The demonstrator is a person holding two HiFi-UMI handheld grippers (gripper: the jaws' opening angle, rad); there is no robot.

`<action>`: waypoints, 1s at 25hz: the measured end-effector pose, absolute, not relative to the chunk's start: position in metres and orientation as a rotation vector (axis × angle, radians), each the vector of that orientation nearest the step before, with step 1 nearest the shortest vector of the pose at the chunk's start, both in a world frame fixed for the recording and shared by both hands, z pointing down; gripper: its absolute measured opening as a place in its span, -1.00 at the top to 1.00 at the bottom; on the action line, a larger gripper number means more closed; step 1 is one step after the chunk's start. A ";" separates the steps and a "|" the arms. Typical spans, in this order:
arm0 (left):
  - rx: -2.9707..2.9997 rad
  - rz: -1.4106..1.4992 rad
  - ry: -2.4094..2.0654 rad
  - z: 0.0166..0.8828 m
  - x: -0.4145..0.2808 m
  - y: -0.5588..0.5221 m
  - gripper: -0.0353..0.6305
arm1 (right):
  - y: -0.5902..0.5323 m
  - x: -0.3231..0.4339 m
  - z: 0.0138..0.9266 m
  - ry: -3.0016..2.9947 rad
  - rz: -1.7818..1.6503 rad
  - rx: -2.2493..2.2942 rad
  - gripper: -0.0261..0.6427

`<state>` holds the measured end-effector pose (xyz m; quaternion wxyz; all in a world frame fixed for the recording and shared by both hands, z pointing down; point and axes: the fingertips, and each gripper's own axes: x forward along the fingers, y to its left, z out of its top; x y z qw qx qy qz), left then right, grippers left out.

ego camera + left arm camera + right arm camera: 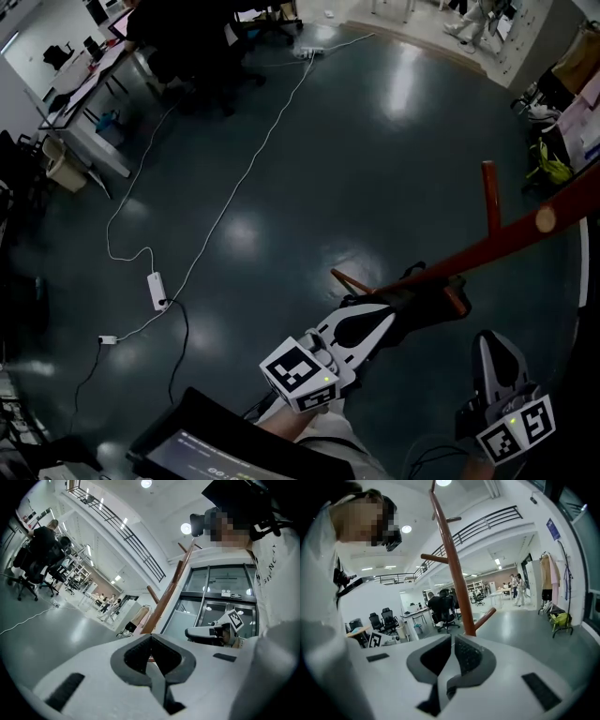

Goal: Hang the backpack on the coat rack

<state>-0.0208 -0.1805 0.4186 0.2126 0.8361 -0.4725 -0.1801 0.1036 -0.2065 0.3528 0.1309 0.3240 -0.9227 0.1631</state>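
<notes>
The left gripper [151, 637] has its jaws pressed together with nothing between them; its own view looks up along the rack [167, 597] toward the ceiling. The right gripper [452, 637] is likewise closed to a thin slit and empty, aimed at the rack from the other side; both sit near the rack, not touching it as far as can be seen.

In the head view a dark mass, probably the backpack [417, 302], sits low against the rack just beyond the left gripper's tips; neither gripper view shows it. Whether it hangs from the low peg [456, 300] or lies on the floor [375, 141] at the foot, I cannot tell.

Risks, as I judge them:
- If the backpack hangs only from that short, slanted low peg, a strap caught near the tip could slide off; a brush from the left gripper so close by would be enough.
- If it lies on the floor, neither gripper has hold of it; a grab at loose cloth instead of the loop may slip once the weight comes on.
- The rack is tall and slender; a knock from either gripper, or a load hung on one side, could rock it.
- The cable [234, 187] lies well apart, a hazard only to someone stepping back.
</notes>
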 end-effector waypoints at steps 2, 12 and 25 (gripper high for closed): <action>2.352 -0.496 -1.289 0.407 -0.016 -0.181 0.87 | -0.201 0.108 0.347 -2.678 0.456 0.961 0.83; 2.463 -0.466 -1.253 0.355 -0.012 -0.179 0.87 | -0.166 0.102 0.325 -2.716 0.390 0.932 0.83; 2.533 -0.495 -1.296 0.316 -0.031 -0.171 0.87 | -0.136 0.101 0.298 -2.755 0.260 0.917 0.83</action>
